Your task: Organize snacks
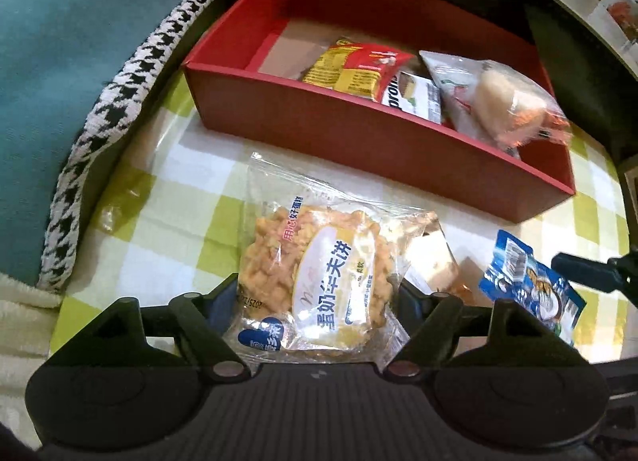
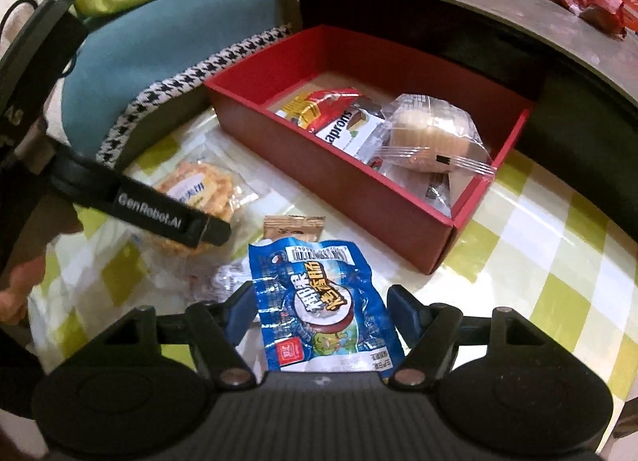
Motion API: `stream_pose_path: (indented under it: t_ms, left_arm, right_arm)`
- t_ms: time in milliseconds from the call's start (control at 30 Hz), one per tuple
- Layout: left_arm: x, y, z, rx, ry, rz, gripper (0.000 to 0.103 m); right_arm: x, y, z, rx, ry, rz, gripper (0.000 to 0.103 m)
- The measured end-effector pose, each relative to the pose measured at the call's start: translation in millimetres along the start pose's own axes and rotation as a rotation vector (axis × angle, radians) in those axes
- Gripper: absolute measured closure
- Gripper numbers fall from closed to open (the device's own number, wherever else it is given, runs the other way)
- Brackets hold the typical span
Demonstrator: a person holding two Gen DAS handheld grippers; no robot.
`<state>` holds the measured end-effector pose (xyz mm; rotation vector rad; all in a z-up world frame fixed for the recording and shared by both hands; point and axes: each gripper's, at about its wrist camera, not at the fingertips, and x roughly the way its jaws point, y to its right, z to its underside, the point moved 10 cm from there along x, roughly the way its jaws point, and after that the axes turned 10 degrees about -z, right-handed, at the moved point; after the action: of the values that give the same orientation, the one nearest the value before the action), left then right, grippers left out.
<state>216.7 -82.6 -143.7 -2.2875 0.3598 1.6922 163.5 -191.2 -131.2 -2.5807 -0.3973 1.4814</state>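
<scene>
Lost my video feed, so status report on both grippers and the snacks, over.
Left gripper shut on cracker pack. Right gripper shut on blue packet. Red box ahead, part filled. Nothing blocking.
</scene>
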Motion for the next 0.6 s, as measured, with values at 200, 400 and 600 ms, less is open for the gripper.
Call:
stream_pose_path:
  t_ms: [200,400,600]
  left_arm:
    - [-15,6,4,0.005,0.034,0.003,0.021]
    - [-35,4,-6,-0.016,0.085,0.032,0.021]
    - [-49,19,-27,-0.008,0.131,0.057,0.021]
  right_arm:
    - [-15,-3,-10,0.021,0.057,0.015,0.023]
    - [-36,3,-26,0.054,0.132,0.013,0.023]
    - [-51,12,-53,0.076,0.21,0.028,0.023]
